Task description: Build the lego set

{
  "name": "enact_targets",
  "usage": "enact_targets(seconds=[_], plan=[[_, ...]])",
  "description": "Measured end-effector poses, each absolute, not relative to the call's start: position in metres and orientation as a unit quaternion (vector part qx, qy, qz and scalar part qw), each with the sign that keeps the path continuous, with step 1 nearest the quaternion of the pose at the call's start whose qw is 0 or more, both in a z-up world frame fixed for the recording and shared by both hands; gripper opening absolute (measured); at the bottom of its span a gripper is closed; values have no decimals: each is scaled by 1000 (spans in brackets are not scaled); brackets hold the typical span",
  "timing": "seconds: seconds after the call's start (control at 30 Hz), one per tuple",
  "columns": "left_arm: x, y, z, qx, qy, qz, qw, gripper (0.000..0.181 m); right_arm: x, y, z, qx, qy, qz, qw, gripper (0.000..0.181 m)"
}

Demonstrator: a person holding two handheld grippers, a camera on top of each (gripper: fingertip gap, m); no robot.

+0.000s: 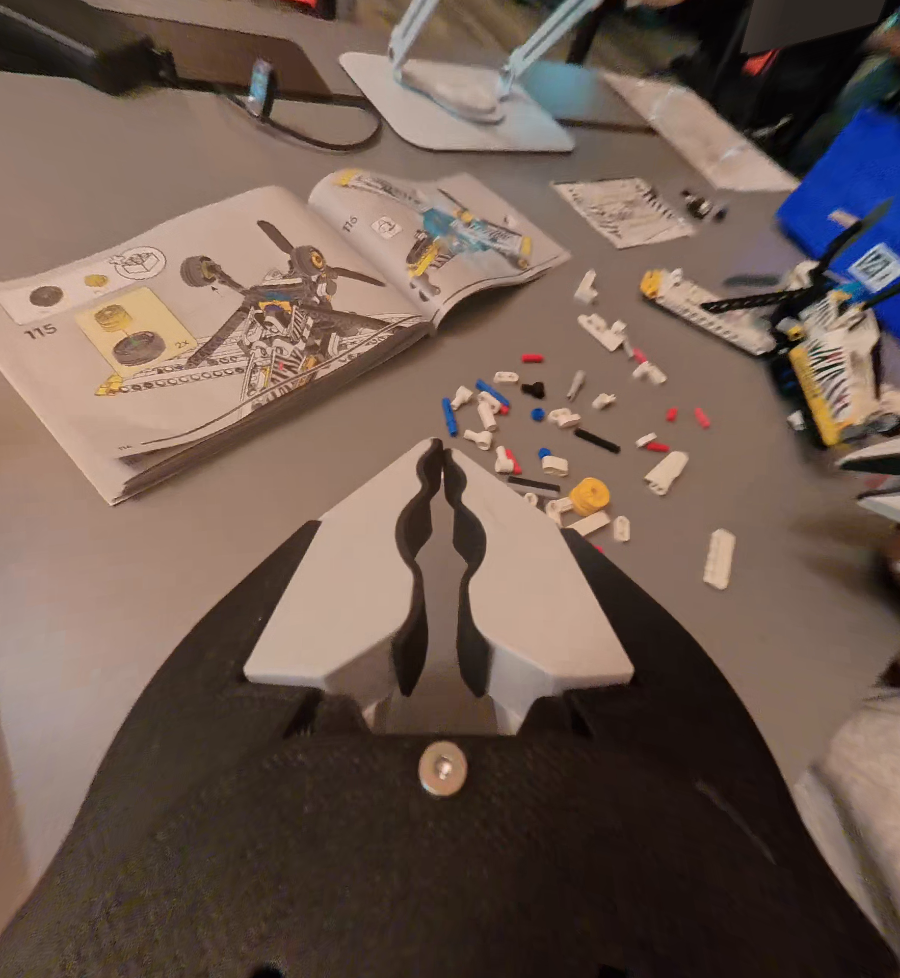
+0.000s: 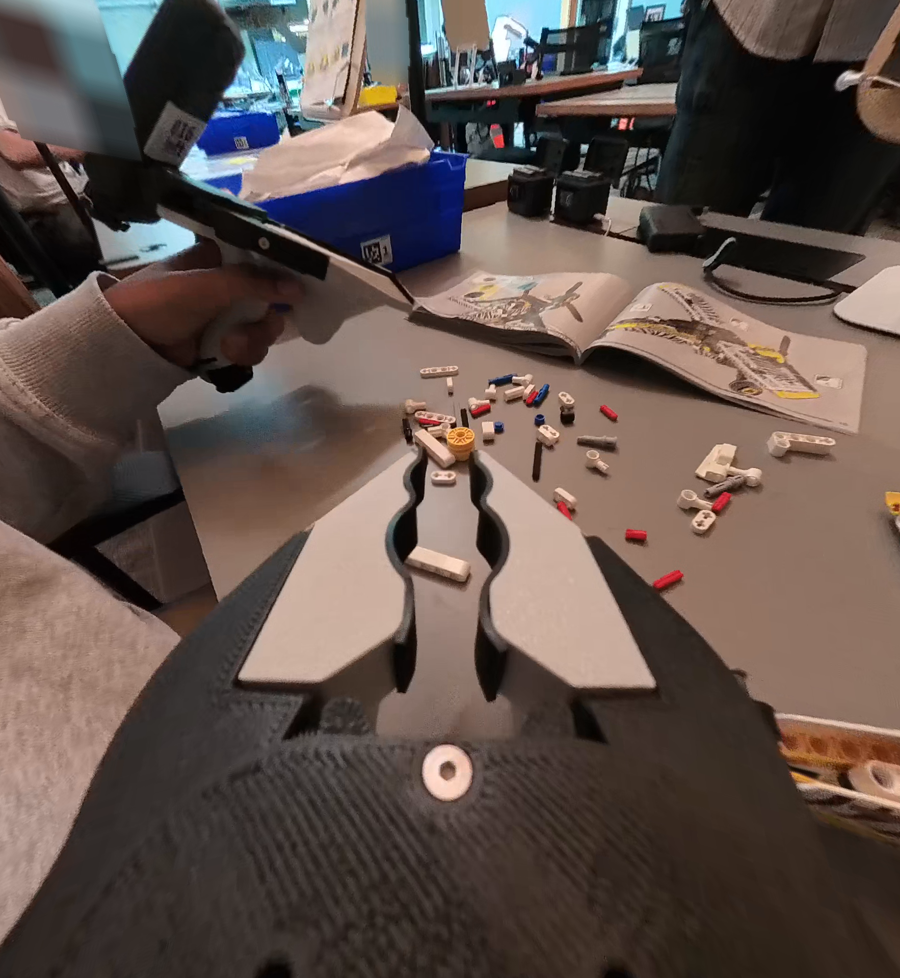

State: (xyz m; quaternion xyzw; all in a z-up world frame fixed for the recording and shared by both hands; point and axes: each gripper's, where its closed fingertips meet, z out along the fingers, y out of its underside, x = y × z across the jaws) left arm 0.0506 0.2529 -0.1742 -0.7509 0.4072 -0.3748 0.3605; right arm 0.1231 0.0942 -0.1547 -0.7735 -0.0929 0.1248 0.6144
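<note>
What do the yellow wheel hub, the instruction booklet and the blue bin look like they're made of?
The yellow wheel hub looks like hard moulded plastic: crisp spokes, even colour. The instruction booklet is printed paper, probably matte; its stacked page edges show and the open pages curve. The blue bin seems rigid plastic with a slight sheen, judging by its uniform colour and smooth walls.
</note>
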Motion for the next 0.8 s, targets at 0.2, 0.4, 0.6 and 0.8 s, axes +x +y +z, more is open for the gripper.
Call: enact_targets(seconds=[0.2,0.4,0.6,0.8], plan=[[55,237,-182,-736,438,-380,351,0,115,92,-159,-779,-127,95,606,3],[71,192,-197,-700,519,-396,290,41,111,91,-183,-822,-155,59,545,18],[97,170,-212,-683,566,-367,282,37,112,92,-185,-826,-147,75,539,21],[110,171,-222,-702,569,-342,259,16,112,92,-183,-824,-147,72,543,21]])
